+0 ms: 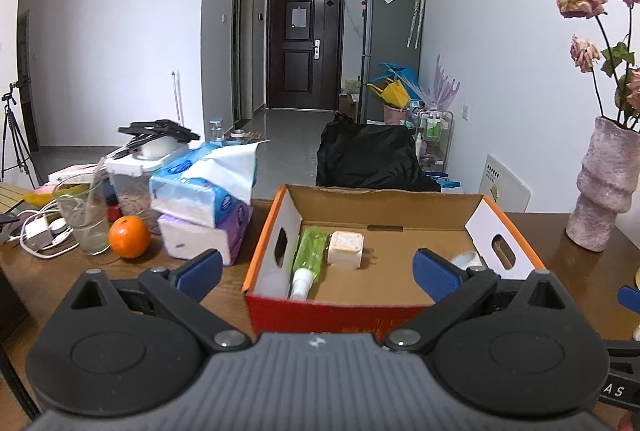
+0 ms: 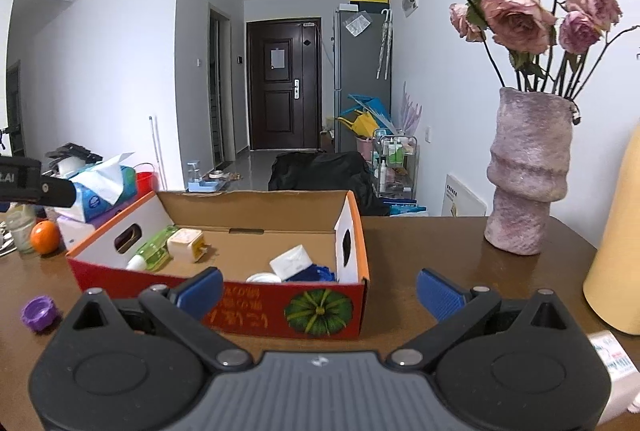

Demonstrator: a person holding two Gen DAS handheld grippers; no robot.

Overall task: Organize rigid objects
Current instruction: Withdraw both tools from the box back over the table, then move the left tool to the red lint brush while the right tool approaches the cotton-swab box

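Note:
An open cardboard box with orange rims and a pumpkin picture stands on the brown table. Inside lie a green bottle with a white cap, a cream cube, a white flat box, a white lid and something blue. A purple cap lies on the table left of the box. My left gripper is open and empty in front of the box. My right gripper is open and empty at the box's front right corner.
An orange, a glass, stacked tissue packs, a container and cables crowd the table's left. A pink vase with dried roses stands at the right, with a yellow object at the edge. A black bag sits behind the table.

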